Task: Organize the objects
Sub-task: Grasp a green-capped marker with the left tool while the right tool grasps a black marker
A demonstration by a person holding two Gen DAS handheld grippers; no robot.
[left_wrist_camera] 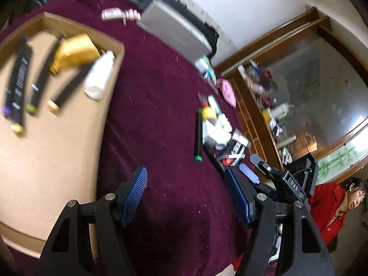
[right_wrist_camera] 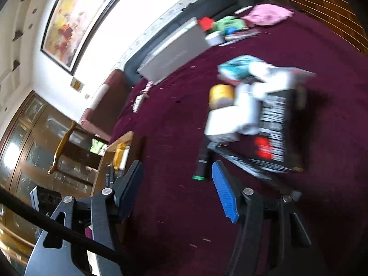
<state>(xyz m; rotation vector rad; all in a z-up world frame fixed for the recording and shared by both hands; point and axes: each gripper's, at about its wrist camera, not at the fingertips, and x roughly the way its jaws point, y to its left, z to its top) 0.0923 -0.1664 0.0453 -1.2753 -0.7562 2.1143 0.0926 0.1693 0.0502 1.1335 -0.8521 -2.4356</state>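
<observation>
A cardboard tray (left_wrist_camera: 57, 151) lies on the maroon cloth (left_wrist_camera: 161, 92) at the left and holds a gold bottle (left_wrist_camera: 73, 53), a white bottle (left_wrist_camera: 99, 76) and several dark tubes (left_wrist_camera: 19, 78). My left gripper (left_wrist_camera: 186, 184) is open and empty above the cloth, right of the tray. A black tube with a green cap (left_wrist_camera: 197, 135) lies beside a pile of small boxes and jars (left_wrist_camera: 218, 128). My right gripper (right_wrist_camera: 177, 179) is open and empty, just short of the green-capped tube (right_wrist_camera: 202, 161) and the pile (right_wrist_camera: 253, 110). The right gripper's pads (left_wrist_camera: 249, 173) show in the left wrist view.
A grey flat box (left_wrist_camera: 174, 27) lies at the far edge of the cloth. Pink items (left_wrist_camera: 228, 92) and more clutter lie near it. A wooden cabinet (left_wrist_camera: 287, 92) stands beyond. A person in red (left_wrist_camera: 333, 207) is at the right. A chair (right_wrist_camera: 66, 142) stands by the table.
</observation>
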